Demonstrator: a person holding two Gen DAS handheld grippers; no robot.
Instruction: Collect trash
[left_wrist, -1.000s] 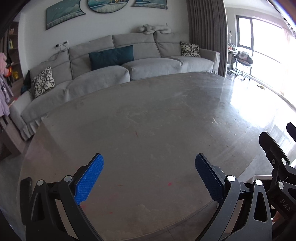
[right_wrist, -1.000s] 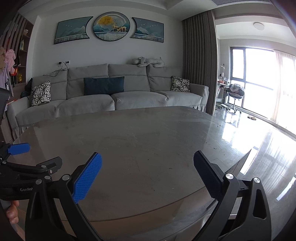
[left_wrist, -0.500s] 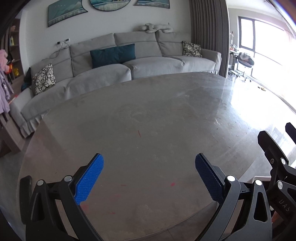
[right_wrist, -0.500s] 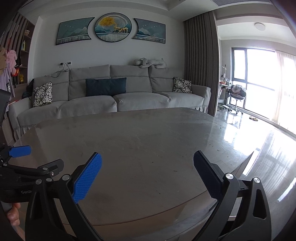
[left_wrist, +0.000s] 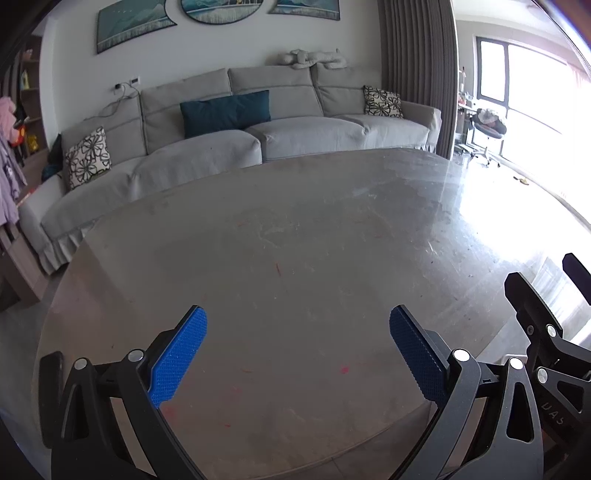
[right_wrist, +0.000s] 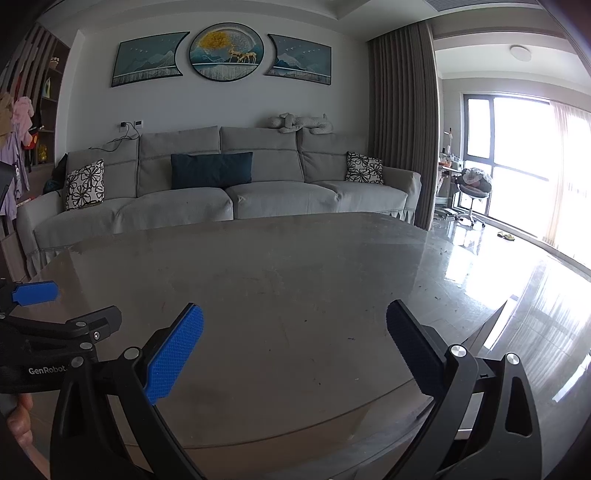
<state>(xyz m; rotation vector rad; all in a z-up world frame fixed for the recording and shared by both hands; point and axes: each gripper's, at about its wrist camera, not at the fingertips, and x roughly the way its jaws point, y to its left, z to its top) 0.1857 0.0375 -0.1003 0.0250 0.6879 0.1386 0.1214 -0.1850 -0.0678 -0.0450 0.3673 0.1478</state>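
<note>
left gripper (left_wrist: 298, 343): jaws spread, empty
right gripper (right_wrist: 294, 341): jaws spread, empty
change: left view tilts up slightly since 1 s ago — searching, no approach
trash: none visible ahead of either jaws
table (left_wrist: 314, 240): bare under jaws — red flecks only
sofa (right_wrist: 221, 199): beyond table, no obstruction

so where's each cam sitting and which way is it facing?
Left wrist: on the left gripper, tilted down over the round table toward the grey sofa; its open fingers show, right gripper at right edge.
Right wrist: on the right gripper, flatter, facing sofa and wall art; open fingers, left gripper and a bit of hand at left.
Shared: table, sofa, teal cushion, window.
</note>
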